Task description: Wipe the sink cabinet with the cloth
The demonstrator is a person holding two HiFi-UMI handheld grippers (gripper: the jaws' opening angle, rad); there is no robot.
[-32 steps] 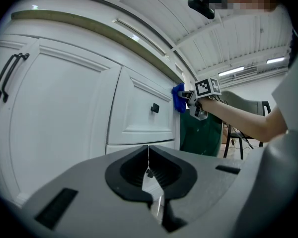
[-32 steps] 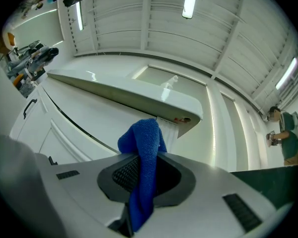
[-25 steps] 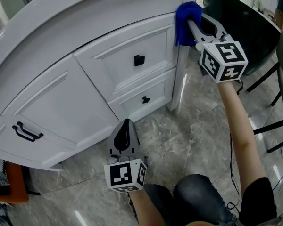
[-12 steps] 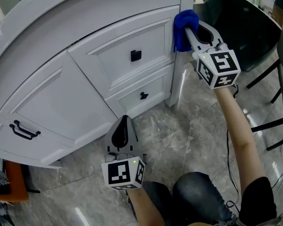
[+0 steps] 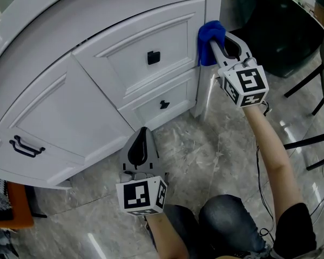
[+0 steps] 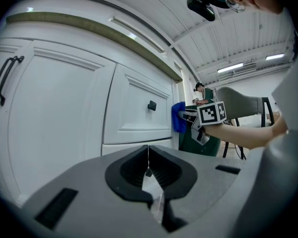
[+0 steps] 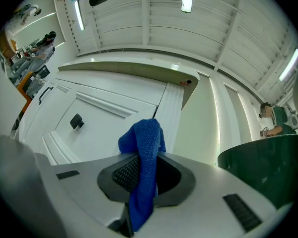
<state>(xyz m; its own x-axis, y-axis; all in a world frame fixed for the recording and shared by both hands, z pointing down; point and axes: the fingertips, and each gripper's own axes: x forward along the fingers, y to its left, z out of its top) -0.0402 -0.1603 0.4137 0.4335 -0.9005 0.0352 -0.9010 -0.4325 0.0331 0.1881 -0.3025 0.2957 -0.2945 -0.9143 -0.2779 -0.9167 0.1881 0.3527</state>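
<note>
The white sink cabinet (image 5: 97,85) fills the upper left of the head view, with two drawers bearing black knobs and a door with a black handle. My right gripper (image 5: 215,41) is shut on a blue cloth (image 5: 209,41), which presses against the cabinet's right corner post beside the upper drawer. In the right gripper view the cloth (image 7: 143,167) hangs from between the jaws in front of the fluted post (image 7: 171,113). My left gripper (image 5: 141,151) is held low over the floor, shut and empty, pointing at the cabinet; its view shows the cloth (image 6: 178,117) from the side.
A dark green bin (image 5: 270,36) stands right of the cabinet, with black chair legs (image 5: 308,117) further right. Marble floor tiles (image 5: 205,155) lie below. An orange object (image 5: 13,212) sits at the lower left. The person's knees (image 5: 216,228) are at the bottom.
My right gripper has carried the cloth down the cabinet's corner post, from near the top edge to the level of the upper drawer. The left gripper has stayed put.
</note>
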